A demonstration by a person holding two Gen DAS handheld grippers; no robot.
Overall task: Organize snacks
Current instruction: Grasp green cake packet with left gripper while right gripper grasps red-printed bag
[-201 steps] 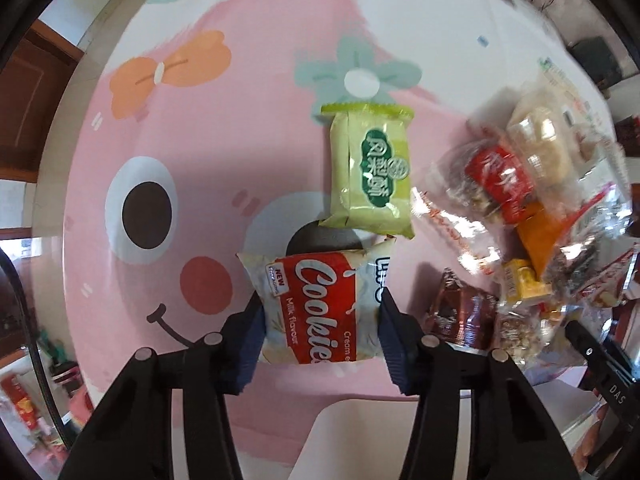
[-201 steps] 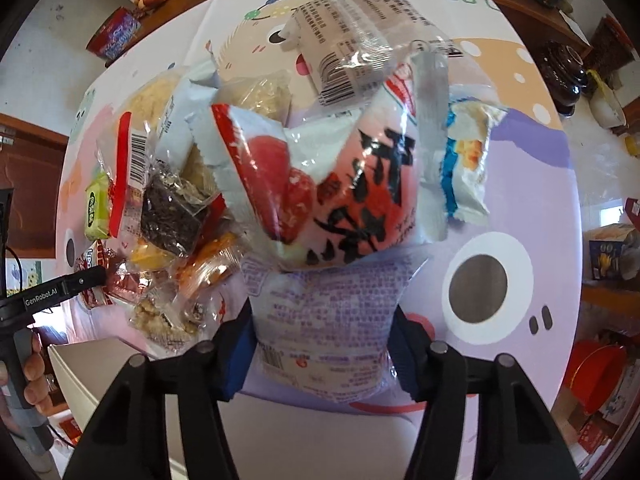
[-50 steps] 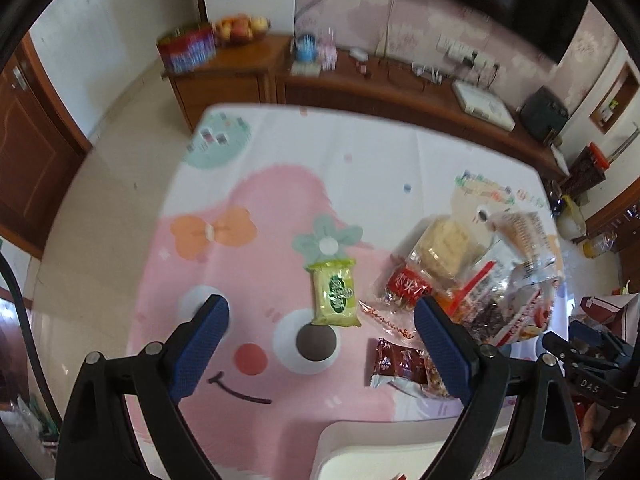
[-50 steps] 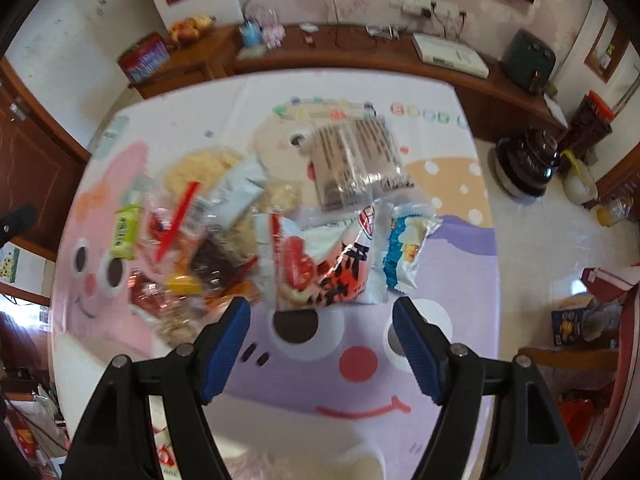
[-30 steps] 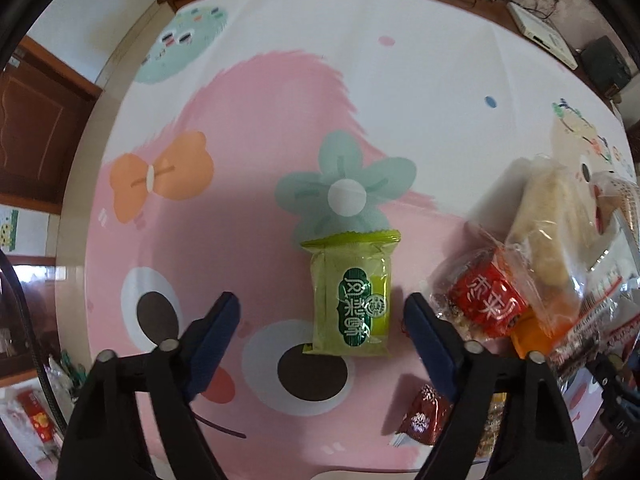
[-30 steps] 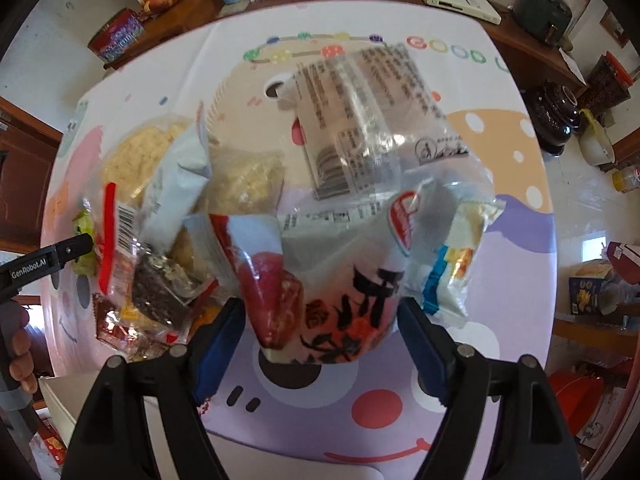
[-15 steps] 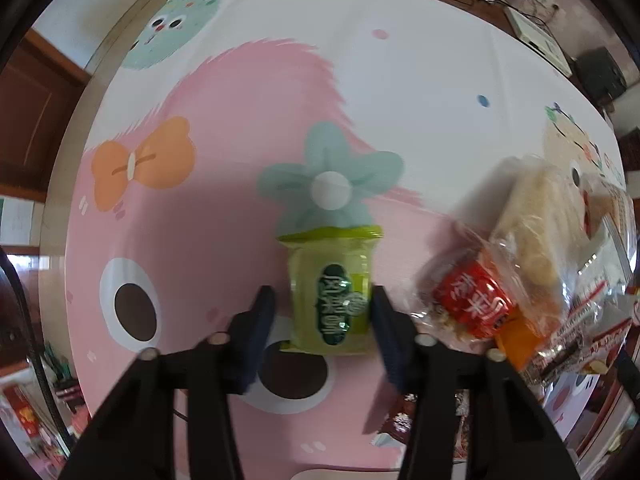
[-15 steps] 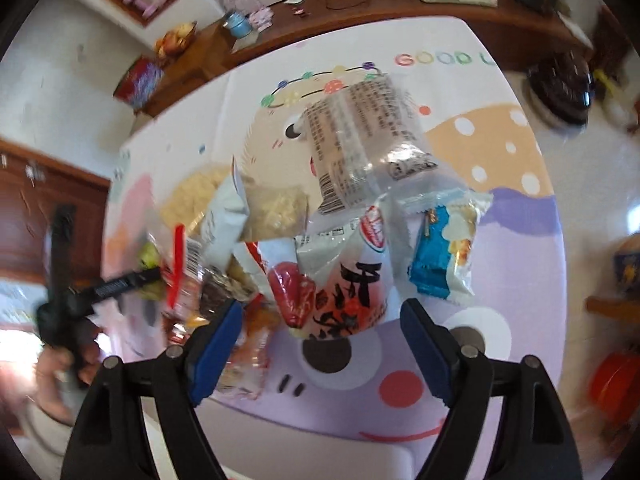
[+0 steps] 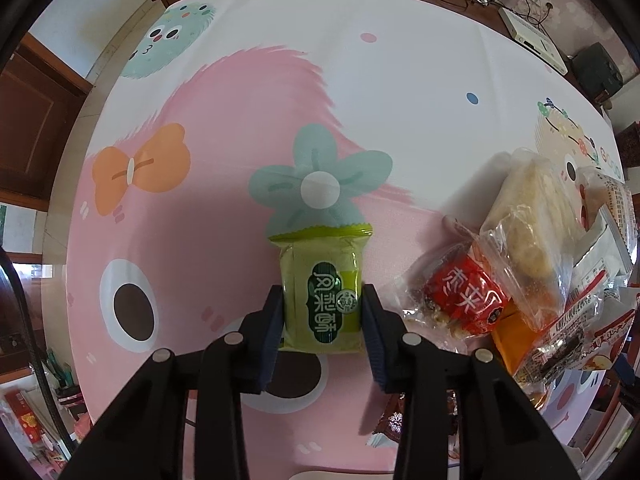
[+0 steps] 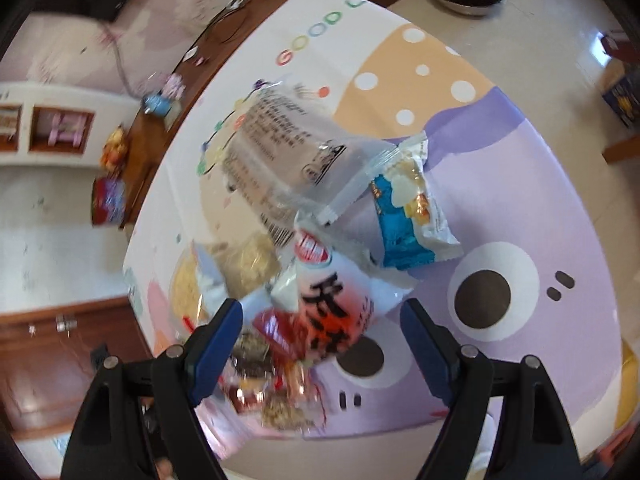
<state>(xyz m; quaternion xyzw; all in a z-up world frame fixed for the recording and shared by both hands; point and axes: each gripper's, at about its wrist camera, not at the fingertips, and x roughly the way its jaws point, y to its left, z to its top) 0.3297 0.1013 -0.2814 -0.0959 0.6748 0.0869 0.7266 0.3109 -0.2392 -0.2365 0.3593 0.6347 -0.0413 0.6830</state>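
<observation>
My left gripper points straight down, its jaws closing on the flat, glossy green snack packet lying on the smooth cartoon-printed tablecloth. My right gripper tilts steeply down, fingers wide apart and empty, over the heap of crinkly wrapped snacks.

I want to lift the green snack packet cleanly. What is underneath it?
The green snack packet lies flat on the cartoon tablecloth, covering the flower print's lower edge and the top of an eye print. Whether anything lies hidden beneath cannot be seen.
</observation>
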